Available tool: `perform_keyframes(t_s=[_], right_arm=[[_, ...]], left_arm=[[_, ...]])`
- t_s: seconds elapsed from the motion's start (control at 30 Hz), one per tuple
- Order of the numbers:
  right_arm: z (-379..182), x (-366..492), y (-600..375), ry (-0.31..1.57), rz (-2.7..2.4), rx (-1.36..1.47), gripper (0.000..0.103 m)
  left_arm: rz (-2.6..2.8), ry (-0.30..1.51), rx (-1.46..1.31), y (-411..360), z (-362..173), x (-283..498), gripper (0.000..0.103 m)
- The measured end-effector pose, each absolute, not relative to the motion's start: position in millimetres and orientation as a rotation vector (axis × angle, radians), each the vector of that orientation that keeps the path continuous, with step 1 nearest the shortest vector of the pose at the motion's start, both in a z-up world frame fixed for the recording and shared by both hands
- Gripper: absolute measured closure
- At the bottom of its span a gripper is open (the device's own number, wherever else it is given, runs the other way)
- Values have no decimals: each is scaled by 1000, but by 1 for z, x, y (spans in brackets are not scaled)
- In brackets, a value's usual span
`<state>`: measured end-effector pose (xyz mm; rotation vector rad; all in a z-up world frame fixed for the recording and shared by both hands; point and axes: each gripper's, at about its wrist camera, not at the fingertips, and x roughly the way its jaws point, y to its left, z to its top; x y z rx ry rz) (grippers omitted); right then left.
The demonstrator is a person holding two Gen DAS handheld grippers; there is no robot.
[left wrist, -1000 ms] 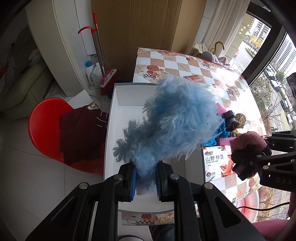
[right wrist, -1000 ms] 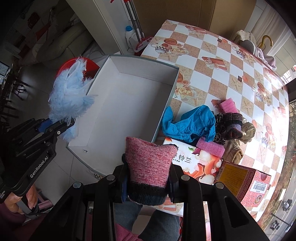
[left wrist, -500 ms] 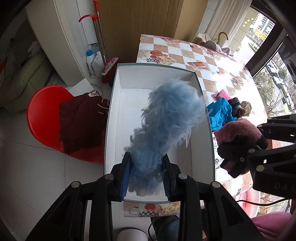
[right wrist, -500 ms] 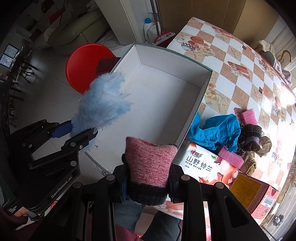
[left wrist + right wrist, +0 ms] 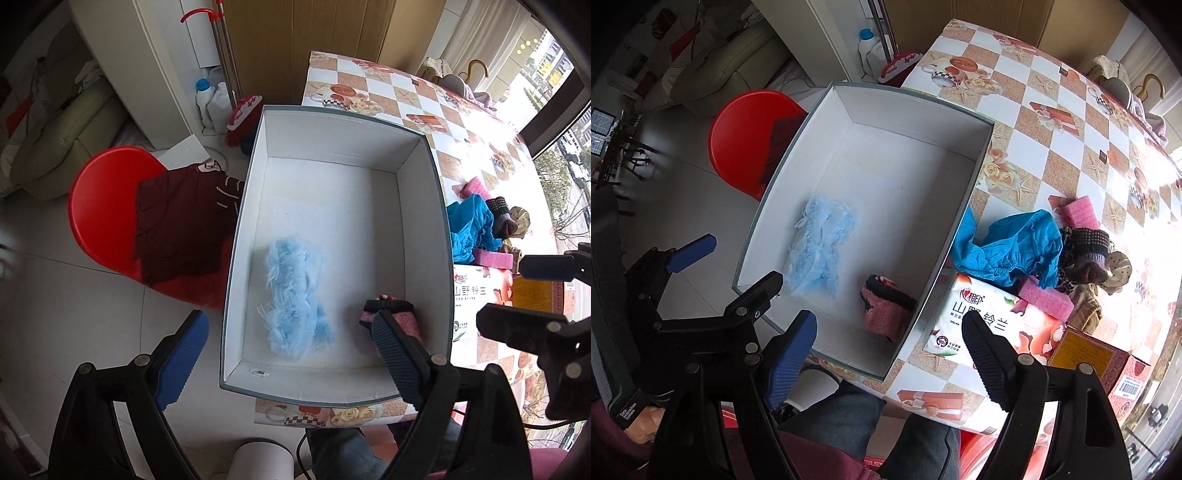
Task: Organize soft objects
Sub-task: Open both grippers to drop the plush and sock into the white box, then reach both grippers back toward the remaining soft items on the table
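A fluffy light-blue piece (image 5: 291,295) (image 5: 820,243) lies on the floor of the white open box (image 5: 236,236) (image 5: 975,166), near its front. Beside it, in the front right corner, a pink sock with a dark cuff (image 5: 391,314) (image 5: 886,306) lies loose. My left gripper (image 5: 290,321) (image 5: 735,266) hangs above the box front, its jaws opening wide, with nothing pressed between the pads. My right gripper (image 5: 888,325) (image 5: 502,291) hovers over the sock's corner, jaws also opening and holding nothing.
On the checkered table (image 5: 1034,92) right of the box lie a blue cloth (image 5: 1015,243), pink sponges (image 5: 1078,214), a dark knit sock (image 5: 1089,247), a tissue pack (image 5: 990,314) and a red carton (image 5: 1089,362). A red stool (image 5: 107,206) with a dark red garment stands left.
Both grippers went from shut to wide apart. The fluffy blue piece and the pink sock dropped out of them and now lie in the box.
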<state>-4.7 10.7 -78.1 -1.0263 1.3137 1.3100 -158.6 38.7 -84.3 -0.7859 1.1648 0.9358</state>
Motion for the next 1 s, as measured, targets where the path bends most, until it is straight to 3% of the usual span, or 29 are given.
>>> perform_keyframes(t_s=[0.1, 0.17, 0.2, 0.27, 0.73, 1.0], right_arm=[[-86, 4, 9, 1385, 1269, -1031, 21], [-87, 11, 7, 1429, 1267, -999, 21], [-86, 15, 6, 1447, 1270, -978, 19], [-84, 25, 4, 1477, 1262, -939, 1], [-20, 192, -29, 1508, 1084, -608, 1], [-34, 302, -64, 1567, 913, -524, 1]], left_arm=[[922, 1154, -798, 40, -81, -155, 10], [905, 1151, -806, 41, -78, -150, 0], [892, 1148, -814, 42, -75, -147, 0], [862, 1143, -828, 45, -71, -140, 0], [632, 1175, -655, 43, -40, -35, 0], [545, 1267, -509, 33, -49, 40, 0]])
